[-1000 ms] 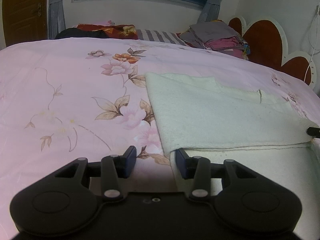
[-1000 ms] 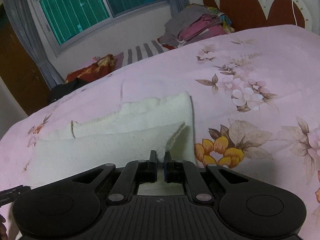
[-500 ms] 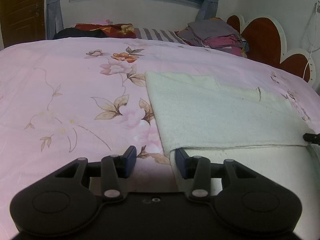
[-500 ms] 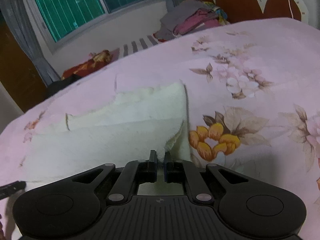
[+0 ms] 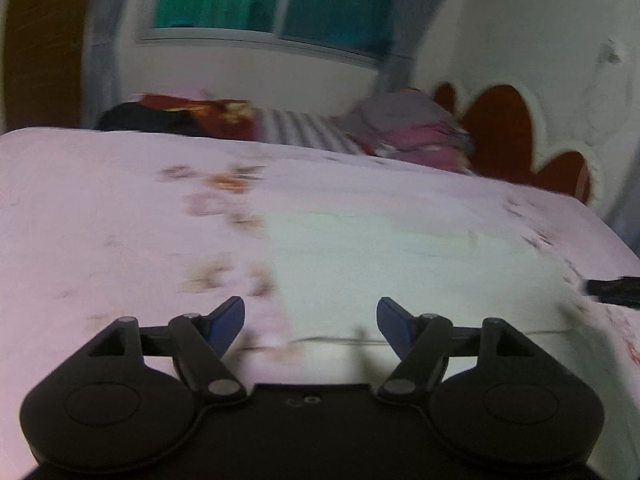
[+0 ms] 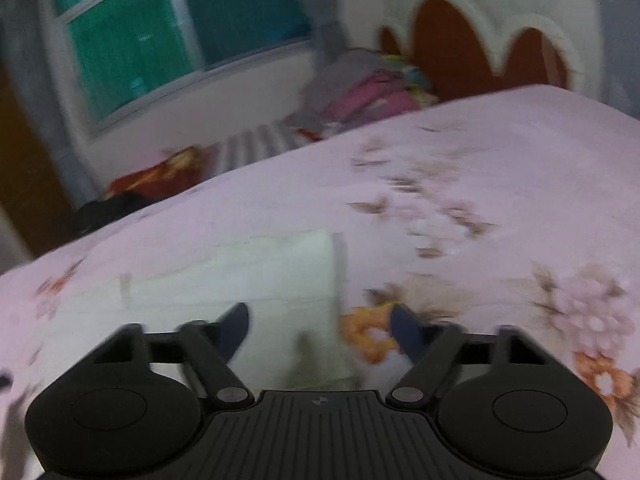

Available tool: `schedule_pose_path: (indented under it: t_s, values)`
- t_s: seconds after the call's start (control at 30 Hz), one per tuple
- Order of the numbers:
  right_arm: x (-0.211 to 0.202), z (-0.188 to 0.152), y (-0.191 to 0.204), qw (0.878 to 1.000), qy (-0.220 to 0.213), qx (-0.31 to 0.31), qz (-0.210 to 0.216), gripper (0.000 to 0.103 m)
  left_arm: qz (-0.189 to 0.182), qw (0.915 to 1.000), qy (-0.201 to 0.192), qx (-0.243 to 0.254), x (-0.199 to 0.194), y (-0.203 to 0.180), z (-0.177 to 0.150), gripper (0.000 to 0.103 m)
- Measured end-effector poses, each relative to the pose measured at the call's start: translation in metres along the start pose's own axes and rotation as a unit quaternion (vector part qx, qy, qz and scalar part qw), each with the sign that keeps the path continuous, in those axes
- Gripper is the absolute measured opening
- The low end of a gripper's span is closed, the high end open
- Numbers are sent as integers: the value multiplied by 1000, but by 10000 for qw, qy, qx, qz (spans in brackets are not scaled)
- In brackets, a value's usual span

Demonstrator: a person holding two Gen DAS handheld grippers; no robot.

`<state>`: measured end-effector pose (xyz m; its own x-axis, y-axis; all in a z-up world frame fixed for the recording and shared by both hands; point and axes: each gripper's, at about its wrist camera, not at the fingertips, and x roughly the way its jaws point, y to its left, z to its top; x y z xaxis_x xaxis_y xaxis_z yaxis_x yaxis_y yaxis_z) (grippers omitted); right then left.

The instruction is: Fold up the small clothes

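Both views have gone soft with motion blur, and across the middle of each frame the pink floral bedspread [image 5: 120,208] carries the cream garment [image 5: 400,264] lying flat — folded over on itself, its near hem running just above our left gripper [image 5: 310,322]. A second ago we had the cloth's right corner pinched in the right gripper [image 6: 320,336]; now its jaws are opening, with only the garment's lower right edge lying beneath the gap and nothing pressed between the pads. The left jaws are opening too, wider than before and empty. We judge this fold laid down and let go (one fold finished, others probably to come). At the left view's right edge a dark fingertip [image 5: 614,291] of the other tool pokes in.
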<state>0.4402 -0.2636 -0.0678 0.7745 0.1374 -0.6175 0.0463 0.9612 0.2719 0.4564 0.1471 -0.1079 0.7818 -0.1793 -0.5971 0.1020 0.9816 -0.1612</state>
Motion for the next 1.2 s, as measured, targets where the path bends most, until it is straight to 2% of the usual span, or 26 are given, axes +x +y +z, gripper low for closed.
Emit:
schedule_pose_path:
  t_s: [0.03,0.1,0.17,0.2,0.33,0.43,0.7,0.77,0.8,0.83,0.9,1.0,1.07,1.2]
  values:
    - [3,-2,11,9997,118,-193,105,41,2,9999,72,144,8,-13,2,69]
    - [13,-10,35,9979,344,-441,338,41,-144,9989,117,419,25,-42,5,70]
    - [23,-18,57,9957,483,-577,546,41,-373,9973,-1,632,36,-66,3,80]
    - [28,-22,67,9943,546,-660,639,41,-318,9969,19,718,42,-76,1,86]
    - [44,-40,95,9887,794,-920,876,41,-66,9958,345,848,64,-93,-4,80]
    - [47,-45,94,9878,813,-1010,859,41,48,9954,553,780,72,-85,-9,76]
    - [41,-30,44,9948,704,-669,321,41,229,9959,533,698,58,-56,-15,76]
    - [38,-28,29,9959,702,-538,187,41,158,9968,527,587,55,-47,-18,76]
    - [38,-27,23,9961,720,-486,165,41,115,9966,528,622,55,-46,-19,77]
    - [38,-26,20,9960,738,-460,198,41,87,9955,568,759,56,-49,-19,82]
    - [36,-22,22,9957,743,-498,218,41,-109,9925,681,1007,57,-56,-16,85]
    - [29,-12,27,9976,496,-356,325,41,-433,9932,513,953,55,-58,-5,83]
    - [33,-5,34,9973,463,-391,414,41,-389,9934,348,1018,62,-63,9,82]
    - [62,5,59,9945,611,-577,629,41,-510,9934,370,956,93,-77,36,81]
